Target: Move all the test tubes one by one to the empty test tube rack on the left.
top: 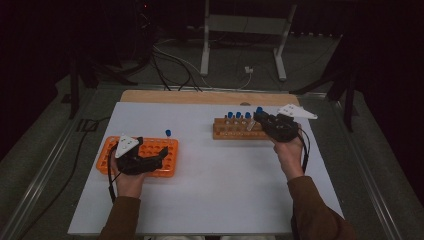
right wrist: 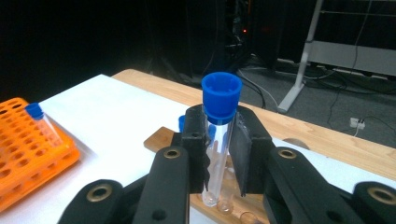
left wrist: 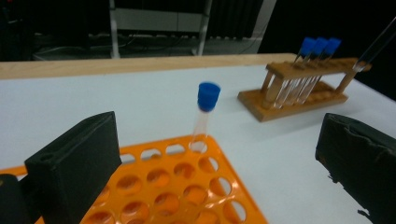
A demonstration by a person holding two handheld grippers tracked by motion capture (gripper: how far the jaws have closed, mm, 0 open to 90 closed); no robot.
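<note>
Right gripper view: right hand-held gripper [right wrist: 219,154] clamps a blue-capped tube [right wrist: 218,140] above the wooden rack [right wrist: 161,137]; left hand-held gripper [left wrist: 224,172] gapes wide over the orange rack [left wrist: 187,186].

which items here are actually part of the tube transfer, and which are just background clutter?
In the job:
- right gripper, shut on blue-capped tube
- wooden rack with three more tubes
- orange rack, one tube standing in it
- left gripper, open over it

Lying about:
- metal stand
- floor cables
</note>
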